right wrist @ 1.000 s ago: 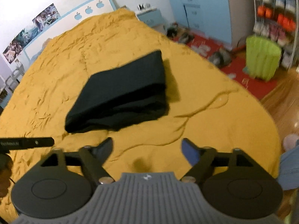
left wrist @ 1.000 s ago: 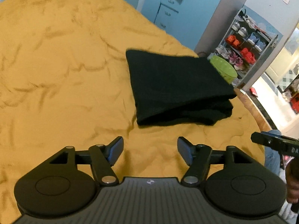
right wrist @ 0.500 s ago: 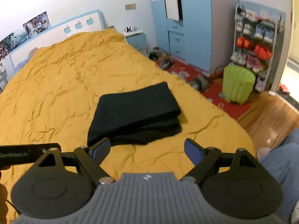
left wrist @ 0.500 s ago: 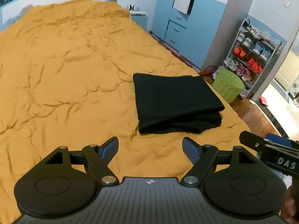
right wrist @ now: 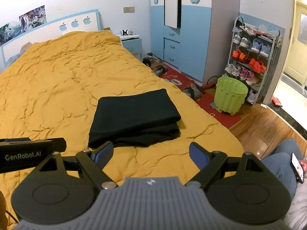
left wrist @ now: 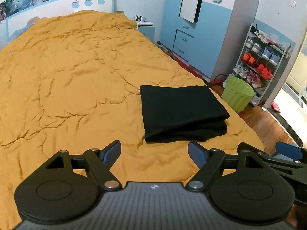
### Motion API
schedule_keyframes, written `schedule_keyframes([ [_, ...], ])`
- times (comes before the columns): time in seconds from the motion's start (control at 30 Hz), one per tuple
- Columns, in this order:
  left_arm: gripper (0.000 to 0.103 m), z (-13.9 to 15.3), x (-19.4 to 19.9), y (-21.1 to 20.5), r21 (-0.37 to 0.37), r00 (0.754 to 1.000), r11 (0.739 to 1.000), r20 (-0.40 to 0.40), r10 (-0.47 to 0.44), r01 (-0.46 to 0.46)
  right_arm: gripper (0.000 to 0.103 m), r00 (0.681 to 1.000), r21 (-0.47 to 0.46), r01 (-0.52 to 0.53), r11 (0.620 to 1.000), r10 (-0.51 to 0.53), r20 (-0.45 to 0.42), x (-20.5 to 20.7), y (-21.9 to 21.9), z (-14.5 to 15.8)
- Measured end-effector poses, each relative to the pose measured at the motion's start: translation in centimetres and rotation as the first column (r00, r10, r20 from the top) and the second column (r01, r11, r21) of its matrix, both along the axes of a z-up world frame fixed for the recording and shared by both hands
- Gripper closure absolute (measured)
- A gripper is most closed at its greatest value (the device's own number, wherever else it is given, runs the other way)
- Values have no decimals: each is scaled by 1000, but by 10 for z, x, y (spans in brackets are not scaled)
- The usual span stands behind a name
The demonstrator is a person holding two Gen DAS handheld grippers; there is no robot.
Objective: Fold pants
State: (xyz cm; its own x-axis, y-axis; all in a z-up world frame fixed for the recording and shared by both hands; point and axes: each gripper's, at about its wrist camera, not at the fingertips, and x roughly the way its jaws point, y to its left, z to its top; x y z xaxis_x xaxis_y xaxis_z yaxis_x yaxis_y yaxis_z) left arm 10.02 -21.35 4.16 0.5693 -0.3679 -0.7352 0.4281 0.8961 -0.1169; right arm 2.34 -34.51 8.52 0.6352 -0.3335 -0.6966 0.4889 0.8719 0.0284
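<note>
The black pants [left wrist: 182, 113] lie folded into a compact stack on the orange bedspread [left wrist: 76, 76], near the bed's right edge. They also show in the right wrist view [right wrist: 134, 118]. My left gripper [left wrist: 154, 152] is open and empty, held back from the stack's near edge. My right gripper [right wrist: 149, 154] is open and empty, also short of the stack. The left gripper's body [right wrist: 28, 153] shows at the left of the right wrist view, and the right gripper's tip [left wrist: 287, 153] at the right of the left wrist view.
A green bin [right wrist: 230, 97] stands on the floor right of the bed, by a shoe rack [right wrist: 253, 61] and a blue wardrobe [right wrist: 182, 38]. Slippers lie on a red mat [right wrist: 191, 88]. A person's leg in jeans [right wrist: 282, 159] is at the right.
Both grippers have drawn back and risen from the folded pants, so the stack looks smaller and more of the room shows. Both stayed open.
</note>
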Motion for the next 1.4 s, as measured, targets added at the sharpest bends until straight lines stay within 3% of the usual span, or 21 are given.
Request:
schedule_keyframes([
  [1.4, 10, 0, -3, 3, -4, 1000, 1000, 3, 4, -4, 21, 1000, -8, 8, 1000, -8, 0, -5, 3, 7],
])
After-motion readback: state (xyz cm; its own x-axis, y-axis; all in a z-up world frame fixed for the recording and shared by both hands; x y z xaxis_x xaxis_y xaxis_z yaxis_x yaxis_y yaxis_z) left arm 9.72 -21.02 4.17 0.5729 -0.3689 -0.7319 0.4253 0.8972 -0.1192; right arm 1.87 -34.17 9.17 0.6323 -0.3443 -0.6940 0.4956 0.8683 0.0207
